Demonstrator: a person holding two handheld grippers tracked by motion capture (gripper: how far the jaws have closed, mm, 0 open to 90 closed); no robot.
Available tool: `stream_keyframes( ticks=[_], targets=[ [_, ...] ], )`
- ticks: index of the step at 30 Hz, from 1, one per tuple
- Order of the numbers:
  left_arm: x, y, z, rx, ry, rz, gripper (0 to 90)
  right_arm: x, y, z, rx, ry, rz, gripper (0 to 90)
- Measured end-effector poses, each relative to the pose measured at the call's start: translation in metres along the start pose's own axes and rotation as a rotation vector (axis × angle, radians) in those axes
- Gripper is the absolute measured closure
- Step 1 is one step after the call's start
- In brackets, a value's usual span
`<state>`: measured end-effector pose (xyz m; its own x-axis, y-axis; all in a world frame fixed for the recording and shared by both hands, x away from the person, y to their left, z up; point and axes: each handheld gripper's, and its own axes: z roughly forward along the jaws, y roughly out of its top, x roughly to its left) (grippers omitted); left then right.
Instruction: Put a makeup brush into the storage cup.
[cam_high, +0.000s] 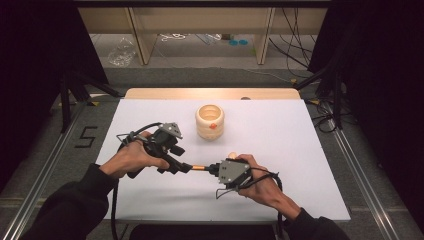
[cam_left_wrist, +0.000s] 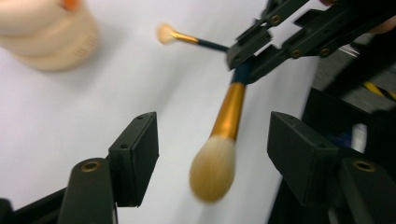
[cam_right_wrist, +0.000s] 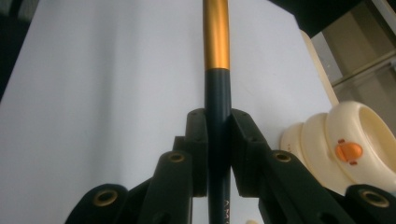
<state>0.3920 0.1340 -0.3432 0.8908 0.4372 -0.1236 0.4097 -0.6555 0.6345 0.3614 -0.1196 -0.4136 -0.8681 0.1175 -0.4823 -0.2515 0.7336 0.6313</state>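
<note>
Nearest us, our right gripper (cam_high: 214, 169) is clamped on the dark handle of a brush (cam_right_wrist: 217, 93), jaws pressed tight against it from both sides; the brush (cam_high: 199, 168) lies level above the table (cam_high: 300, 150), its gold band and bristles pointing at our left gripper (cam_high: 184, 167). In the left gripper view the pale bristle head (cam_left_wrist: 212, 168) hangs between that gripper's jaws, which stand well apart and touch nothing, so the brush is in the right gripper alone. A second, smaller brush (cam_left_wrist: 187, 37) lies on the table beyond. Farther out, near the middle of the table, stands the cream ribbed pot (cam_high: 210, 121) with an orange spot on its side, mouth open and upward. We judge that the handover is made. What remains, it seems, is carrying the brush to the pot and standing it inside; the smaller brush waits too.
</note>
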Motion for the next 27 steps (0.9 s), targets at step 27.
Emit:
stream_keyframes(
  ticks=[27],
  targets=[
    [-0.007,-0.024,0.033,-0.483,-0.016,-0.160,31.4,-0.029,-0.021,-0.016,-0.340,0.001,0.528,78.8]
  ],
)
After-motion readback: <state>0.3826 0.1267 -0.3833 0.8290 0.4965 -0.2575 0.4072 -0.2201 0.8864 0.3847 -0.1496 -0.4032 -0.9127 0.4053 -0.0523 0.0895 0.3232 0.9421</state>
